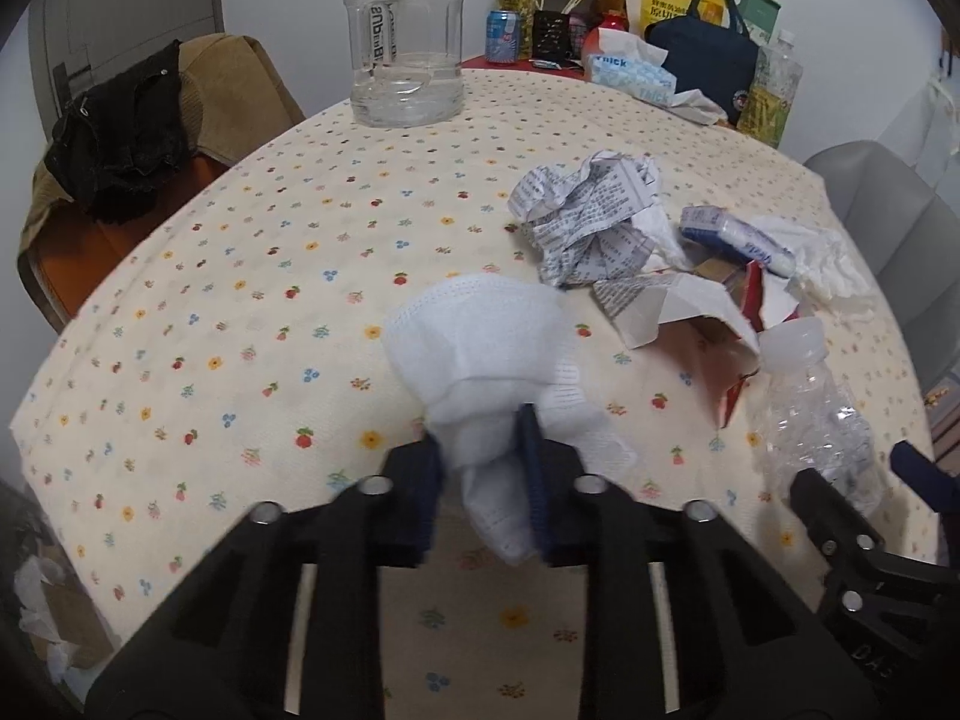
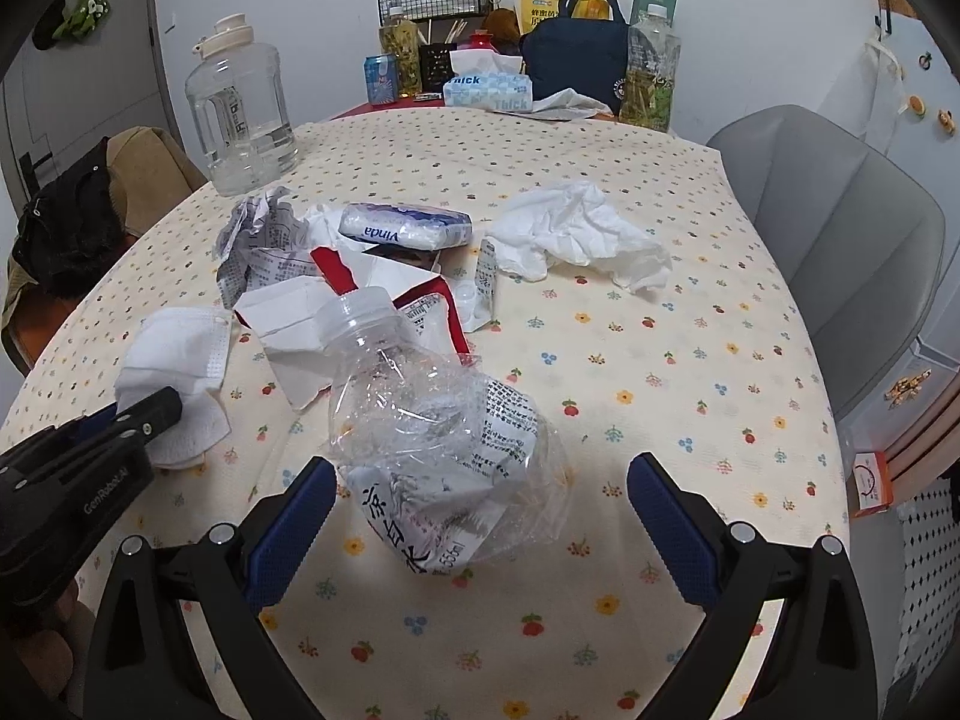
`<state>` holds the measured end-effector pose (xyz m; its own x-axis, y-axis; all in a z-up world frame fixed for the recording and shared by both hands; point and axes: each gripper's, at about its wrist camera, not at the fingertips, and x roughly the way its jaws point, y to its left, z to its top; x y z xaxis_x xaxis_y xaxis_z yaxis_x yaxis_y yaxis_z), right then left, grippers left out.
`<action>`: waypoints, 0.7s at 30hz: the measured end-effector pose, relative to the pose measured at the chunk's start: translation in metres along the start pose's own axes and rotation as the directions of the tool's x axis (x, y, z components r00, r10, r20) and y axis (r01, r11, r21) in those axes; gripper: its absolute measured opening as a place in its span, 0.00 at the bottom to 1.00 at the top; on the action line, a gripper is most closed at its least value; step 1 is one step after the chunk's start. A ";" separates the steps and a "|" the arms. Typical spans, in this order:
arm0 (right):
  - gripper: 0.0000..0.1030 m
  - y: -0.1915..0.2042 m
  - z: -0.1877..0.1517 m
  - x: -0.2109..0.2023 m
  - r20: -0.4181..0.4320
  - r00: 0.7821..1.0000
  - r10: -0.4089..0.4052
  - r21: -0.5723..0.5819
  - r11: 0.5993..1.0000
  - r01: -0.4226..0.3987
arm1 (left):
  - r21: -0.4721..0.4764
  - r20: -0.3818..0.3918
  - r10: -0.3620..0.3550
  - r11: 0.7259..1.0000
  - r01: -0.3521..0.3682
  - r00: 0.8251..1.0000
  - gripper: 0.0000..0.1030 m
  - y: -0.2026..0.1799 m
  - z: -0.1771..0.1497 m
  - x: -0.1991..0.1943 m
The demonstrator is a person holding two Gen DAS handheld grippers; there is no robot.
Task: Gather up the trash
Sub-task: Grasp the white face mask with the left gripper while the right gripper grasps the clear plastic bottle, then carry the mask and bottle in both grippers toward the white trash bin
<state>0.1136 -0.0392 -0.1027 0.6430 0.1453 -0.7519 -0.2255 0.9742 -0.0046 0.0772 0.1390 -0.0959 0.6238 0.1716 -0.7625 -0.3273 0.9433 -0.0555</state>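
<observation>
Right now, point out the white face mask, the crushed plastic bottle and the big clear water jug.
white face mask (image 1: 480,336), left wrist view, on its pleated middle.
crushed plastic bottle (image 2: 432,408), right wrist view, on its crumpled body.
big clear water jug (image 1: 403,36), left wrist view, on its clear wall.

The right gripper stands wide open around the crushed clear bottle near the flowered table's front edge, while the left gripper pinches a white face mask toward the left edge, torn cartons lying just behind.
</observation>
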 end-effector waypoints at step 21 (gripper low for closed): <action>0.74 -0.005 -0.006 -0.026 0.032 0.997 0.070 0.000 0.998 -0.070 | -0.004 0.100 -0.013 1.000 0.014 0.995 0.11 -0.009 -0.002 -0.027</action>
<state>0.0937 -0.0491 -0.0869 0.6490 0.2189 -0.7286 -0.2702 0.9616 0.0483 0.0624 0.1252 -0.0763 0.6960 0.1869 -0.6933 -0.3220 0.9443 -0.0687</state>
